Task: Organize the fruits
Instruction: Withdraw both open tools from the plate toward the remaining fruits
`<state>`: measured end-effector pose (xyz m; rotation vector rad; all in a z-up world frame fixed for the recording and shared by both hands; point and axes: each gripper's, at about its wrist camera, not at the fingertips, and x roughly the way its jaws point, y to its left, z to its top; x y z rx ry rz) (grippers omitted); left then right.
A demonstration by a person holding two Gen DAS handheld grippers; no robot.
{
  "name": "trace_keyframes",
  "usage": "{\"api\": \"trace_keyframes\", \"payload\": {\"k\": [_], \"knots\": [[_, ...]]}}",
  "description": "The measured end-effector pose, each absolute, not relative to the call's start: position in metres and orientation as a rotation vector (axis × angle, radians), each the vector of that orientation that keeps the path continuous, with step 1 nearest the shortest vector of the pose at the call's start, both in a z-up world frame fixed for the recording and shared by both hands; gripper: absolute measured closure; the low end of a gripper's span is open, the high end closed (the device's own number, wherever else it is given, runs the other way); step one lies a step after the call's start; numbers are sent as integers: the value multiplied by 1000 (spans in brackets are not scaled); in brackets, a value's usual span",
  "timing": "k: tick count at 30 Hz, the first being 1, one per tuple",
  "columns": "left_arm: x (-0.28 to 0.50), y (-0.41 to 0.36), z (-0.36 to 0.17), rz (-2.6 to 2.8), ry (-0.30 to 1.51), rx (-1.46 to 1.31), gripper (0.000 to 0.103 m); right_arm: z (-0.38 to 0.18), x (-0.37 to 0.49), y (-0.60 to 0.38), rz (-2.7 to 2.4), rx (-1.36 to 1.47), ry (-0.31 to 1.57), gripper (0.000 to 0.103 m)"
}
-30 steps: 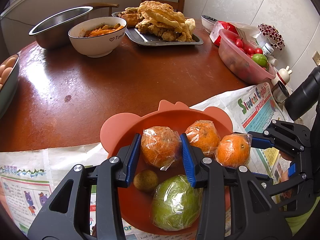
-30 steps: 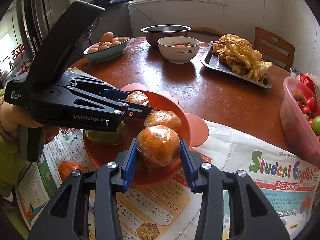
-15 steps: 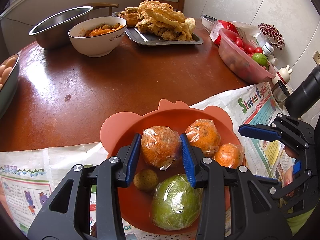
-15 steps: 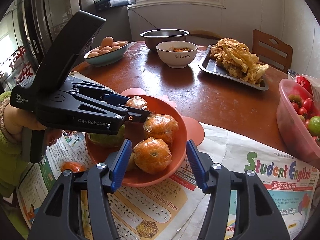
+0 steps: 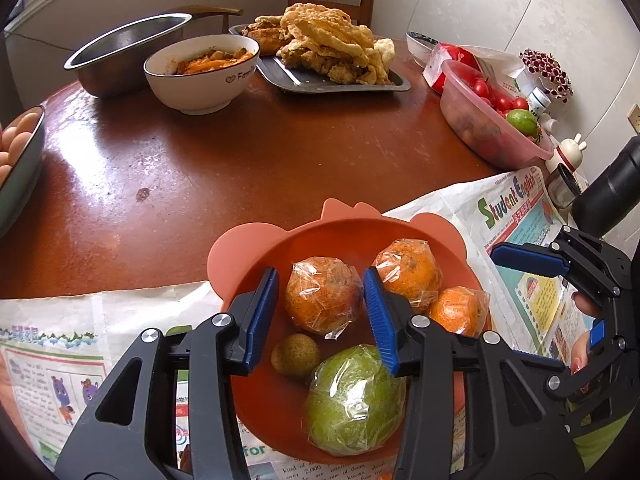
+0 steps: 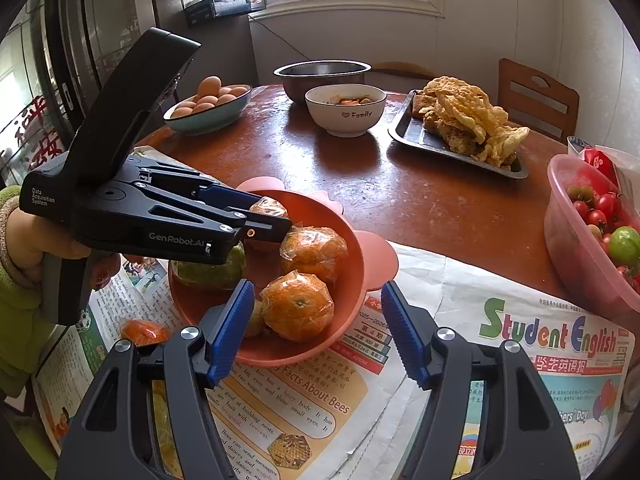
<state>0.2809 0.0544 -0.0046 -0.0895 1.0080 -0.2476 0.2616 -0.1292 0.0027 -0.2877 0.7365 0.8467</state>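
Note:
An orange-pink bowl (image 5: pixel 260 248) (image 6: pixel 352 280) on newspaper holds three plastic-wrapped oranges, a wrapped green fruit (image 5: pixel 352 400) and a small brown kiwi (image 5: pixel 295 355). My left gripper (image 5: pixel 322 312) hangs over the bowl with its jaws on either side of one wrapped orange (image 5: pixel 320 294), with a small gap on each side. My right gripper (image 6: pixel 316 330) is open wide and empty, just in front of the bowl, with a wrapped orange (image 6: pixel 298 306) lying in the bowl beyond it. Another wrapped orange (image 6: pixel 145 331) lies on the newspaper to the left of the bowl.
On the brown round table stand a white bowl of food (image 5: pixel 202 72), a steel bowl (image 5: pixel 124 52), a tray of fried food (image 5: pixel 320 52), a bowl of eggs (image 6: pixel 208 108) and a pink tub of tomatoes (image 5: pixel 488 116). Newspaper (image 6: pixel 520 340) covers the near edge.
My right gripper has opened, let its wrapped orange down into the bowl and drawn back. The left gripper has stayed around its orange.

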Motion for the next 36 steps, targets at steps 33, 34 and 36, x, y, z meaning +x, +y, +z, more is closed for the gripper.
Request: {"api": "trace_keyframes", "payload": {"k": [33,34,36], "knots": [[226,61,49,-196,888,-97,16,23,239,-148,808,-252,687,12],[223,62,51,-192,884,-97,15,24,237,-149,811,-251,683,12],[219,62,53,-190,878,-99,13,27,232,-151,808,-252,672,12]]}}
